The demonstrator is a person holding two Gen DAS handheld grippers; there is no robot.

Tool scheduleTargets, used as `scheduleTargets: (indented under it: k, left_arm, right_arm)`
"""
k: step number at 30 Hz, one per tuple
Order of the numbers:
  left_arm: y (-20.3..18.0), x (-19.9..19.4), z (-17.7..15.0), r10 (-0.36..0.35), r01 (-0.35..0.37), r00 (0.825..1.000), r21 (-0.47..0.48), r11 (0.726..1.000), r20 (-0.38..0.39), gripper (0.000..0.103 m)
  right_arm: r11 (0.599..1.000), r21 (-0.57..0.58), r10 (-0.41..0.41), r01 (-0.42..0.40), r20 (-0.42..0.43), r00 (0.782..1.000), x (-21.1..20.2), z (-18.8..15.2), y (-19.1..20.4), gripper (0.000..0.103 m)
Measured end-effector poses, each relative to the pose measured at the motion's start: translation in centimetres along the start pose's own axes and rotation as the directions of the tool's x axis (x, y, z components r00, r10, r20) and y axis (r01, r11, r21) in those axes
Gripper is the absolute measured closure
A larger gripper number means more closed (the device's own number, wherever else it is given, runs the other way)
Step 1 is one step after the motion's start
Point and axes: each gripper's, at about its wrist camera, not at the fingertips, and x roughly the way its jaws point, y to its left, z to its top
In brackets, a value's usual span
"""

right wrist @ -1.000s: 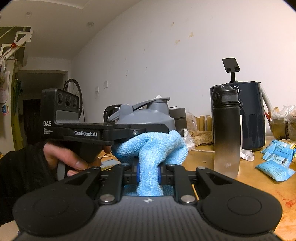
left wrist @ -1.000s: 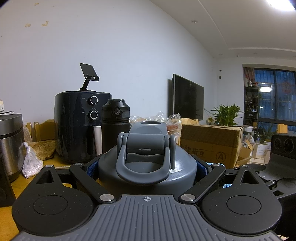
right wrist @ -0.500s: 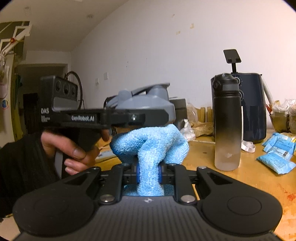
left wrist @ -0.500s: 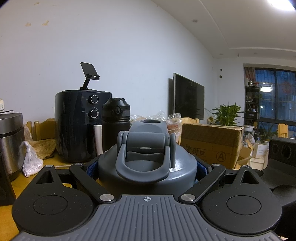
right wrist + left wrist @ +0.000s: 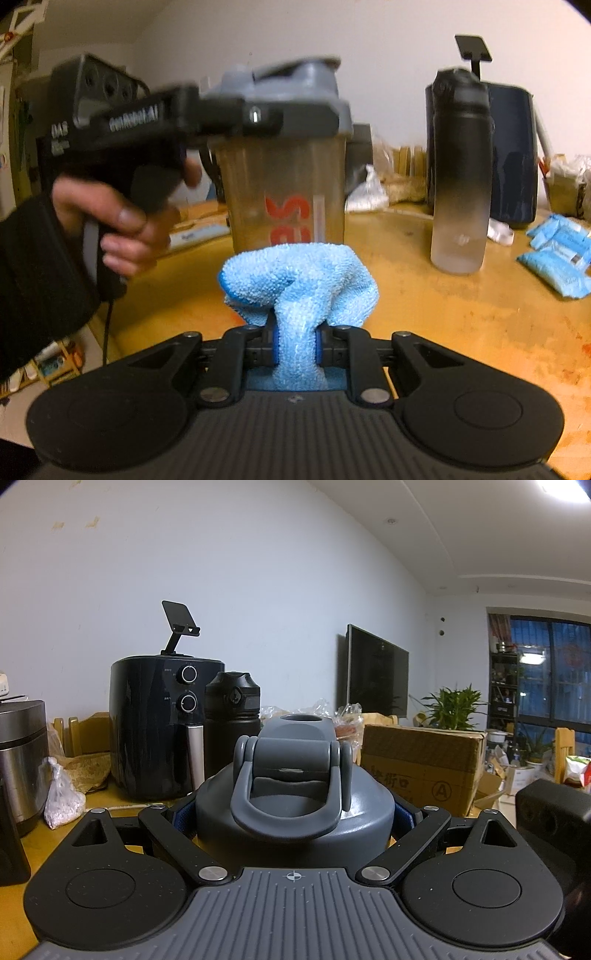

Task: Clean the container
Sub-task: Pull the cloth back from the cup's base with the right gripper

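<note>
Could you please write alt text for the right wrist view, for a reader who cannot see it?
The right gripper pinches a bunched blue cloth just in front of a smoky shaker cup with a grey lid, which stands on a wooden table. The left gripper, held by a hand, clamps the cup at its lid. A dark water bottle stands to the right.

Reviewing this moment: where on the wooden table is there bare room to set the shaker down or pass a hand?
Bare tabletop lies in front of the black bottle, between the blue cloth and the blue packets. A narrower gap runs between the shaker and that bottle. It is crowded along the wall: air fryer, bags, cardboard box.
</note>
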Motion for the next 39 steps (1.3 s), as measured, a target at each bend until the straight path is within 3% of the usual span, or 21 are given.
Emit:
scheduleTargets:
  k: [7,23,33,39]
  left_arm:
    - [0.2,0.1,0.2,-0.002,0.002,1.000,-0.003,1.000,-0.003,0.008]
    - [0.1,0.1,0.2,-0.002,0.002,1.000,-0.003,1.000,-0.001,0.008]
    - [0.1,0.2,0.2,-0.004,0.004,1.000,-0.004,1.000,-0.001,0.008]
    - [0.1,0.2,0.1,-0.004,0.004,1.000,-0.004,1.000,0.000,0.008]
  right_arm:
    - [1.000,0.009,0.007,-0.007,-0.031,0.999,1.0,-0.8,-0.4,0.093]
    - [1.000,0.019,0.015,-0.015,-0.004,1.000,0.8,-1.1,-0.5,0.092]
    - [0.999,0.015,0.027,-0.029,0.107,0.994,-0.8,-0.5,-0.5,0.092]
    - [1.000,0.008,0.027,-0.030,0.228,0.973,-2.4,0.3,-0.2,0.092]
